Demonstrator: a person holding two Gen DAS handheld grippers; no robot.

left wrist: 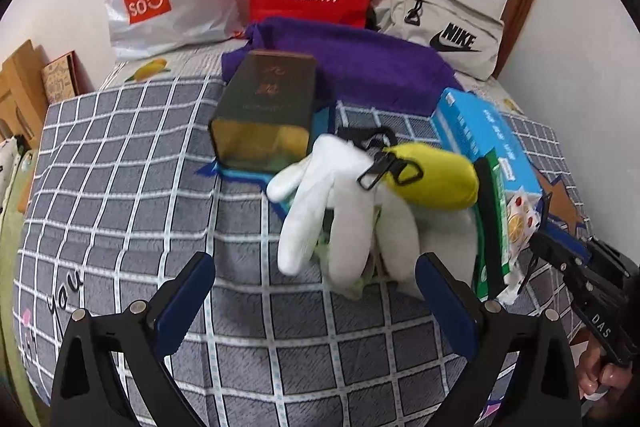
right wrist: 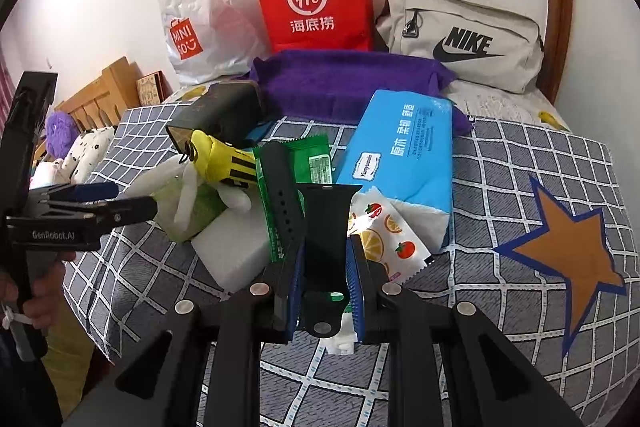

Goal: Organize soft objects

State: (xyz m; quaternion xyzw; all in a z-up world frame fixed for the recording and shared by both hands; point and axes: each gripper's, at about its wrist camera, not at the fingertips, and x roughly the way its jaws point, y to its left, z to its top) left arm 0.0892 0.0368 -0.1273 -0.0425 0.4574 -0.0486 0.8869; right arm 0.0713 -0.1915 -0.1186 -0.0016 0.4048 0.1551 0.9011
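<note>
While the left tongs [left wrist: 314, 291] hang spread apart over the bed [left wrist: 120, 155], nothing sits between their pads; the white glove [left wrist: 340, 203] lies just ahead of them, fingers pointing back toward the tongs, long axis roughly in line with them; a yellow plush [left wrist: 436, 179] rests on the glove's far end, touching it; right of that, the black strap [right wrist: 320, 227] stands clamped in the right tongs [right wrist: 324, 291], long axis running straight away from them, over the green packet [right wrist: 308, 163]; the blue tissue pack [right wrist: 404, 155] lies just beside. Left tongs look nearer the glove, so that grab likely falls to them.
</note>
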